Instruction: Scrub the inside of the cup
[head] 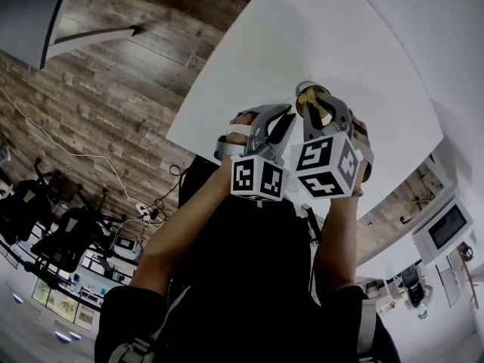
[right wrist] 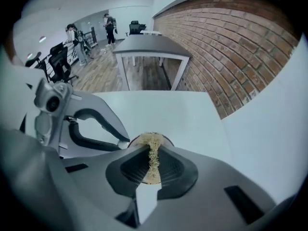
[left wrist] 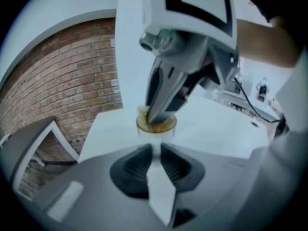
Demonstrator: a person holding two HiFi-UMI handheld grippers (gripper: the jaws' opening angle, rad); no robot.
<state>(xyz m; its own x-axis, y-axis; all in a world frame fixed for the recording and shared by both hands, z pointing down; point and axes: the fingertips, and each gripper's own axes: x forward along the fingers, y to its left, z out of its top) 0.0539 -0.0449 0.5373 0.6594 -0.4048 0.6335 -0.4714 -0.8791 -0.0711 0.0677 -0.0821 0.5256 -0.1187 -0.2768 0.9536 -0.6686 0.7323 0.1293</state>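
your left gripper point(left wrist: 155, 149) is pinching the small clear cup point(left wrist: 156, 128) on its near side, with the white tabletop point(left wrist: 216, 129) under the cup. your right gripper point(right wrist: 154, 151) is pressed together on a tan fibrous scrubber point(right wrist: 151, 141) that reaches inside the cup. the cup looks light, thin and slippery, so hold it firmly. the scrubber looks soft.

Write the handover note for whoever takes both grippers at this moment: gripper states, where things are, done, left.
Left gripper: shut on the cup, holding it upright over the white table.
Right gripper: shut on the tan scrubber, reaching down into the cup.
Done: cup held, scrubber inside.
Left: rub round the inner wall and bottom, then withdraw; cleanliness cannot be judged.
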